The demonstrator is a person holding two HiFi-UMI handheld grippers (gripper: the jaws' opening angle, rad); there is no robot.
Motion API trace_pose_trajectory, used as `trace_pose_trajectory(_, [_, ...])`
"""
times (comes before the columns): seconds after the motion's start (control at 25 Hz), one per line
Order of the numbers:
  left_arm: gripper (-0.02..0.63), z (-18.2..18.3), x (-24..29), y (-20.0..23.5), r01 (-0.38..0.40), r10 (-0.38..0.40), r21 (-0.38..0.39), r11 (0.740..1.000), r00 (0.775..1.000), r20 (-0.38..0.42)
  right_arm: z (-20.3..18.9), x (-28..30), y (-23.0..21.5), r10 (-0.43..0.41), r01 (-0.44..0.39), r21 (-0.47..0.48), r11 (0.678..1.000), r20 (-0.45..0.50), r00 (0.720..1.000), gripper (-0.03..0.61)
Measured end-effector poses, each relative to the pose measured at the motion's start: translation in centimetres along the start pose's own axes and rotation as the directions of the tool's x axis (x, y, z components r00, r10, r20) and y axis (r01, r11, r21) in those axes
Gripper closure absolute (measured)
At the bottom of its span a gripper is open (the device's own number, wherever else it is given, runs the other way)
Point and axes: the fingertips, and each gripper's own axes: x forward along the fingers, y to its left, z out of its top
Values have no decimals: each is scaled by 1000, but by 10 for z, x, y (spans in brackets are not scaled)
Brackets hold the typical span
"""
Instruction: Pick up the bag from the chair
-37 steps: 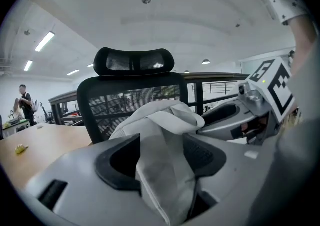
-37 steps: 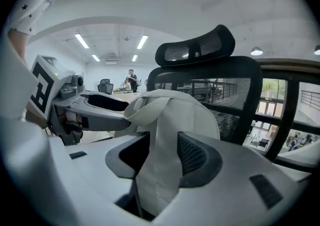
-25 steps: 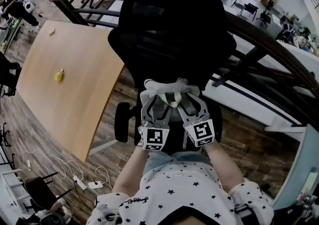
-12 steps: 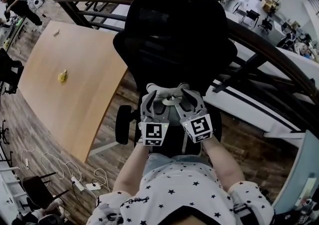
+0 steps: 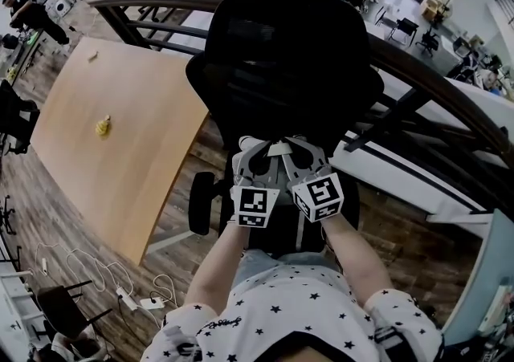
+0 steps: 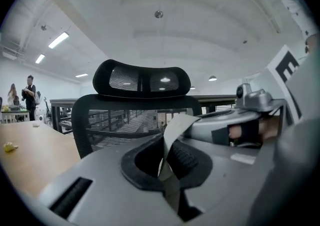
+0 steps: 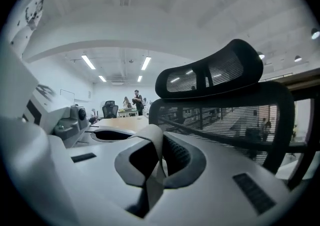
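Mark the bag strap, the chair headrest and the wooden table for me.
bag strap [image 6: 171,136], left gripper view, on the flat band below its fold.
chair headrest [image 6: 142,79], left gripper view, middle of its mesh.
wooden table [image 5: 136,148], head view, bare top.

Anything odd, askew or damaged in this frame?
Nothing stands out: the left claw and right claw have just closed, each pinching a pale bag strap, before the upright black chair.

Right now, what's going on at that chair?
A person holds a gripper in each hand in front of the black mesh chair. The left gripper has just closed its jaws on a light bag strap, the right gripper on a second strap. The bag's body is hidden behind the grippers, so I cannot tell whether it is off the chair.
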Motion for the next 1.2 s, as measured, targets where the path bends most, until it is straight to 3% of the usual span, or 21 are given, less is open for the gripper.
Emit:
trace_pose_trajectory(0.28, [601,17,-28,-16,38,-36,-56,998,998,41,14,-24,15,-12,12,-16,1000,16,1000,583])
trace_pose_trajectory(0.68, [601,61,-113,-50,67,-59,-45,997,985,162,57,-92,74,-31,36,-56,998,102,994,583])
trace_pose_trajectory(1.2, [601,47,-298,-122,69,-68,3,998,974,215,41,-230,218,-49,55,-33,998,153,987,583])
